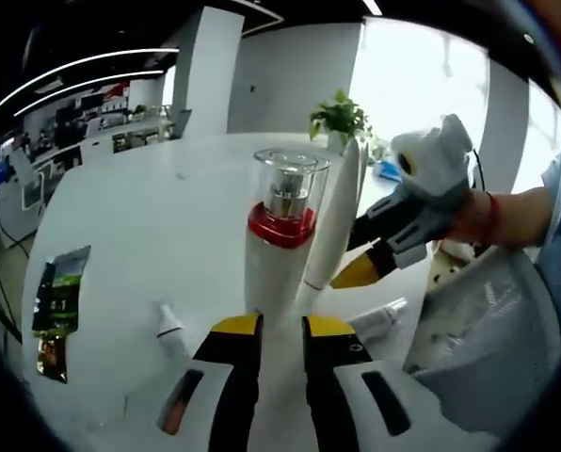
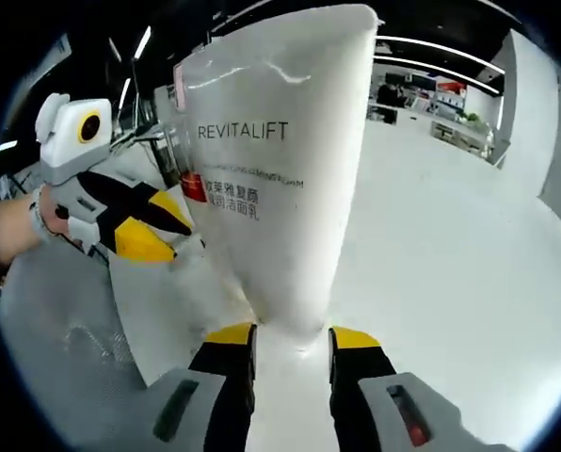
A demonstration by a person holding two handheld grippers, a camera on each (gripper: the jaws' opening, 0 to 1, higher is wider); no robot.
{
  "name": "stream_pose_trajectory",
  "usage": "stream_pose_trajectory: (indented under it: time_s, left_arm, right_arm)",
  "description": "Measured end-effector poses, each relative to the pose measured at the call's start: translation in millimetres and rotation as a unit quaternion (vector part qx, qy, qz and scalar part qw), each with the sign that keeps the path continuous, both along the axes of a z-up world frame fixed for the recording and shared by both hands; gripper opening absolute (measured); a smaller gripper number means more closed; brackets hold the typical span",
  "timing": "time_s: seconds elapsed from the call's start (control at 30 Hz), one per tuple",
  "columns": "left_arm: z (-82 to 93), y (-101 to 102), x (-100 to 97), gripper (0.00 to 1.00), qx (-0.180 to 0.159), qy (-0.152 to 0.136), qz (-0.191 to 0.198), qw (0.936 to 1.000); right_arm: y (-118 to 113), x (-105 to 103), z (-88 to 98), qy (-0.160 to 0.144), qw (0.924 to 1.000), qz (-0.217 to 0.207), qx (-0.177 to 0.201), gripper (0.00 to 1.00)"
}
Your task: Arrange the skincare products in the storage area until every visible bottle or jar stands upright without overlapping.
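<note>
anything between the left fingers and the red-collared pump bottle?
Nothing visible. The left gripper sits right at the base of the pump bottle, fingers on either side. The white tube, held by the right gripper, stands beside the bottle, not in front.

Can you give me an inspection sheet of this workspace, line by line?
Surface: white table.
Job's things: pump bottle with red band, upright; white tube, upright; small tube and another small tube lying flat.
Clutter: dark packet; potted plant.
Grippers: left gripper shut on pump bottle; right gripper shut on white tube.
Cables: nothing seen.
Surroundings: office desks, ceiling lights; grey tray nearby.
</note>
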State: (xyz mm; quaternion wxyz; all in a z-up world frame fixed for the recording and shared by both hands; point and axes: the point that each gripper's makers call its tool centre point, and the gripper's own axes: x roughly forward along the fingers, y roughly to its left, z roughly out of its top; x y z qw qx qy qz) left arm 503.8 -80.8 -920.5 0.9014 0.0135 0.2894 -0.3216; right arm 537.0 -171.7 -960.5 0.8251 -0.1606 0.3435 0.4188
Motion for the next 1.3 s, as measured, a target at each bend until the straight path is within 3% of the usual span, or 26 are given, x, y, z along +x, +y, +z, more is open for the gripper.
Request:
stream_pose_trajectory:
  time_s: [0.5,0.67,0.8,0.87,1.07,1.3]
  left_arm:
    - [-0.8,-0.8,0.5,0.16,0.011,-0.008,-0.010,0.9999]
    - [1.1,-3.3,4.2,0.22,0.010,-0.004,-0.008,0.9999]
    - [0.4,-6.3,7.7,0.23,0.053,-0.009,-0.021,0.9983]
    - [2.2,-7.8,12.9,0.23,0.063,-0.020,-0.021,0.9976]
    - [-2.3,-11.6,26.0,0.21,0.061,-0.017,-0.012,0.9979]
    - [-1.8,-12.2,30.1,0.21,0.072,-0.042,-0.037,0.9958]
  right_arm:
    - [4.5,5.4,0.1,-0.024,0.9995,0.018,-0.011,0.20]
    - [-5.2,1.2,0.0,-0.027,0.9988,0.025,-0.033,0.12]
    - [-7.6,2.4,0.5,-0.031,0.9981,0.028,-0.045,0.06]
    - [-7.5,4.0,1.9,-0.038,0.9978,0.030,-0.044,0.06]
    - [-4.4,5.5,4.6,-0.042,0.9981,0.031,-0.032,0.10]
    - [-2.2,6.0,3.9,-0.041,0.9982,0.032,-0.029,0.11]
